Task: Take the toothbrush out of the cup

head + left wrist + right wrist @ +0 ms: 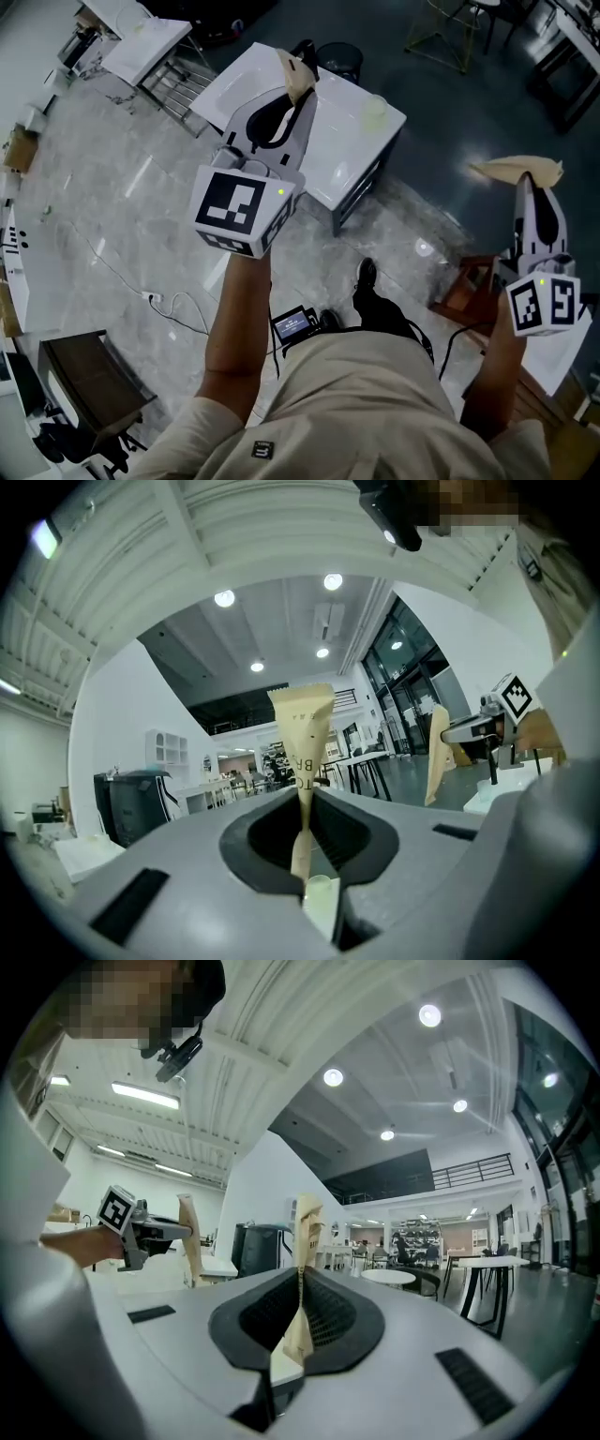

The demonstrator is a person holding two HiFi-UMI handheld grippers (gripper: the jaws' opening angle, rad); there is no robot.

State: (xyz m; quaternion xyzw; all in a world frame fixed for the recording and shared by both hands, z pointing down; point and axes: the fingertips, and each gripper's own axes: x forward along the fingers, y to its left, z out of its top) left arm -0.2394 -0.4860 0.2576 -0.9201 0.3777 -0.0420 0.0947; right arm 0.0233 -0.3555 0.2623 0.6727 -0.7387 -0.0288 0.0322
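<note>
In the head view a pale translucent cup (375, 111) stands near the right edge of a white table (253, 80); I cannot make out a toothbrush in it. My left gripper (298, 77) is held high in front of that table, pointing level, its tan taped pads pressed together on nothing (305, 733). My right gripper (520, 171) is raised off to the right, away from the table, also shut and empty (305, 1227). Each gripper view shows the other gripper beside it: the right gripper (437, 752) and the left gripper (187, 1232).
A black bin (337, 58) stands behind the table. More white tables (141, 42) are at the upper left. A wooden stool (473, 281) sits below my right gripper. A cable and power strip (150, 298) lie on the floor, and a dark stool (89, 384) stands lower left.
</note>
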